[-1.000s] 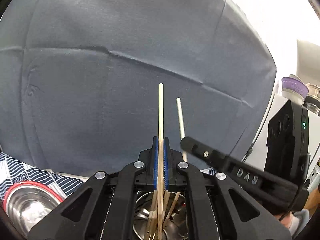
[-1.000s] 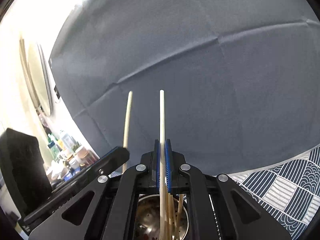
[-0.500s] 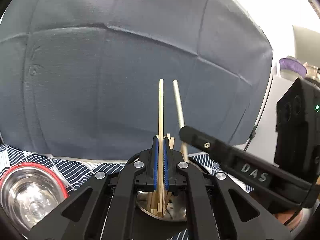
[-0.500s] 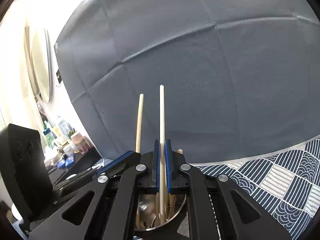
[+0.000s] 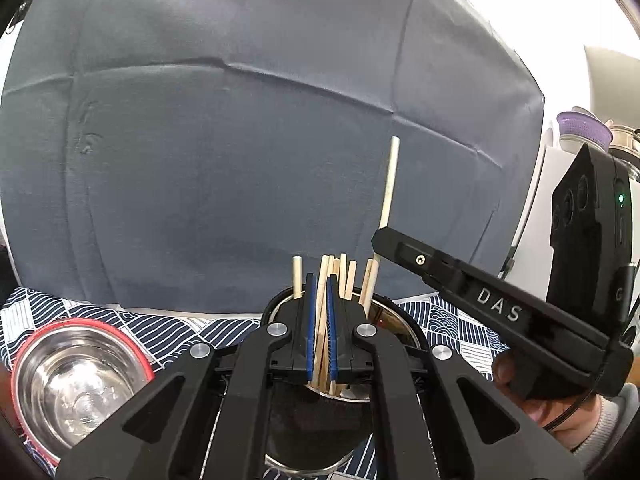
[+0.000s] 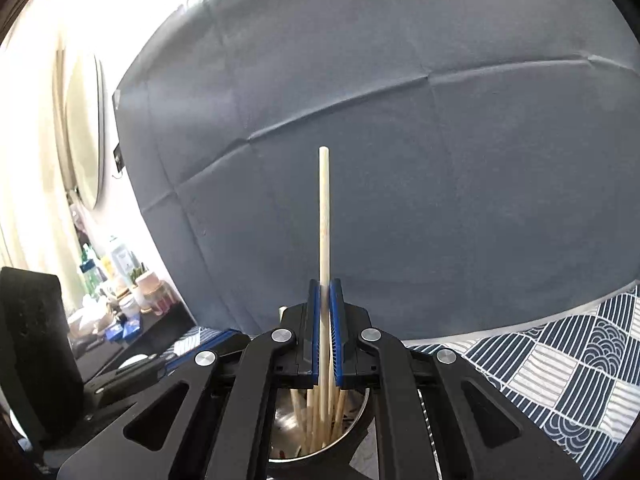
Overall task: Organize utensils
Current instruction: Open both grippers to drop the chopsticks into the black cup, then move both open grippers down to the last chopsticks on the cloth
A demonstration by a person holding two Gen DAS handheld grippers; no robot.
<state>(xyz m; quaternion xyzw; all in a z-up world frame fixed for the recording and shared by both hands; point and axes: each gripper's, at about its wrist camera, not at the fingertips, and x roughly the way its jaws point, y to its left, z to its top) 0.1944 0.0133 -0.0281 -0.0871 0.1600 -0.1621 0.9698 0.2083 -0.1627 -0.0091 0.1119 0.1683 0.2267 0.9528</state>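
Note:
A steel utensil cup stands on the patterned cloth and holds several wooden chopsticks. My left gripper sits over the cup with its jaws slightly apart; a chopstick stands loose between them, dropped into the cup. My right gripper is shut on one chopstick, held upright above the same cup. That chopstick also shows in the left wrist view, above the right gripper's black finger.
A steel bowl with a red rim sits left of the cup. A grey fabric backdrop hangs behind the table. Bottles and jars crowd a shelf to the far left in the right wrist view.
The left gripper's chopstick has slid down into the cup and the jaws have eased apart. Both grippers lowered toward the cup. The right gripper still grips its chopstick.

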